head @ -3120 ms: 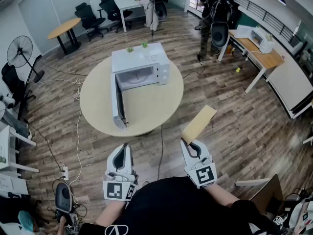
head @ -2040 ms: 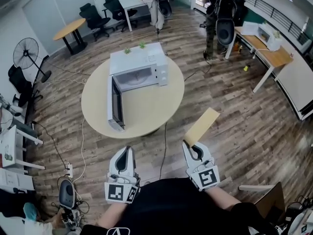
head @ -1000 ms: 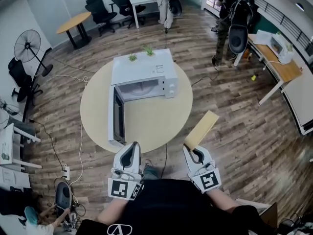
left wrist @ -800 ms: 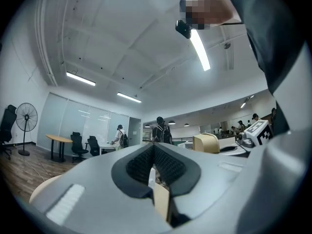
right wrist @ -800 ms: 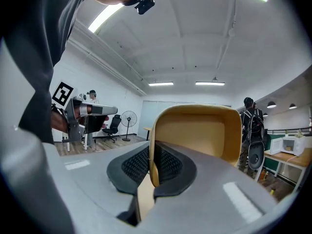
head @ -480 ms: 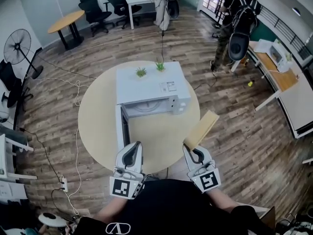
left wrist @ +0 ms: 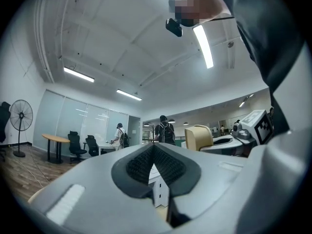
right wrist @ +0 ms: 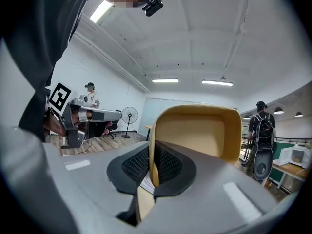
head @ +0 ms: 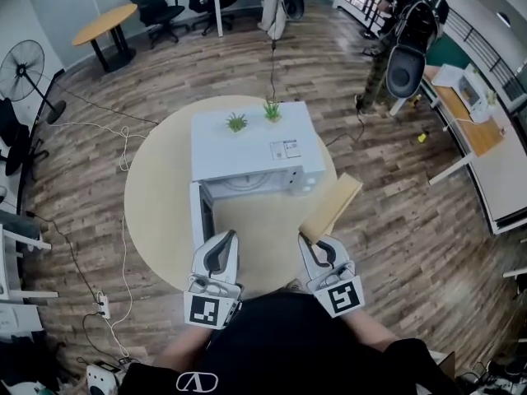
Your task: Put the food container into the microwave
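Far left, a standing fan [head: 20, 68] on the wood floor; round tan table [head: 152, 196] centre-left. Microwave door [head: 200, 220] is swung open toward the person, seen edge-on at the oven's left side. Left gripper [head: 221, 243] hovers just beside the door's near end, over the table edge; the left gripper view shows its jaws closed pad to pad w/ nothing between. White microwave [head: 251, 142] sits mid-table, opening facing the person; two small plants [head: 237, 123] on top near the back. Right gripper [head: 310, 243] is at the table's near-right edge, jaws clamped on one wall of the food container [head: 333, 206]. The container is tan, rectangular, tipped up on edge & sticking out away from the person; it's in the air just right of the microwave front, not inside it. Far right: a person w/ a backpack [head: 409, 23]; a desk [head: 478, 134] w/ a second microwave [head: 464, 89].
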Demonstrator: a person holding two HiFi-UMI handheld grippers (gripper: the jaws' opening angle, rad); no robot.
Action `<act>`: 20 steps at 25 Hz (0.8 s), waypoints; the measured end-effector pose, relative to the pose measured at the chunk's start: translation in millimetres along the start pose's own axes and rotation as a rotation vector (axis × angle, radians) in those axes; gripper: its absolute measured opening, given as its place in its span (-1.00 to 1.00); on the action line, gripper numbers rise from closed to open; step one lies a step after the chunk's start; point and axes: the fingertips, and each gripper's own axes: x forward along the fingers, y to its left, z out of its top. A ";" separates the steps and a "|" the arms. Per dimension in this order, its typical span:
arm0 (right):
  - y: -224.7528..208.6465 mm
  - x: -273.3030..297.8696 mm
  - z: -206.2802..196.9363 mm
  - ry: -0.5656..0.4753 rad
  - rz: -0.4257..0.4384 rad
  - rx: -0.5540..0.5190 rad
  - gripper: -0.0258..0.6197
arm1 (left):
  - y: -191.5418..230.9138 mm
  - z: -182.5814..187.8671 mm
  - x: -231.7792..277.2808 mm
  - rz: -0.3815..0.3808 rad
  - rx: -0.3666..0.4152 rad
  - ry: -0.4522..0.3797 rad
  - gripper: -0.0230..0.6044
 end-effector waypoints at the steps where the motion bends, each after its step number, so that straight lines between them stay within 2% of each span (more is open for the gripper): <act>1: -4.3 2.8 1.8 -0.008 0.010 0.000 -0.88 | -0.5 0.7 3.8 0.013 0.001 -0.002 -0.93; 7: -24.7 14.3 3.5 -0.006 0.073 -0.013 -0.89 | -9.0 4.4 14.8 0.053 0.005 0.015 -0.93; 12: -19.0 38.3 -11.1 0.055 0.159 -0.087 -0.89 | -6.8 -4.3 17.0 0.085 -0.025 0.026 -0.93; 14: -11.2 50.9 -19.7 0.077 0.211 -0.140 -0.89 | -5.1 -9.6 15.4 0.091 -0.031 0.038 -0.93; 20: 17.0 86.7 -49.9 0.182 0.383 -0.397 -0.89 | 2.5 -25.8 6.7 0.110 -0.029 0.062 -0.93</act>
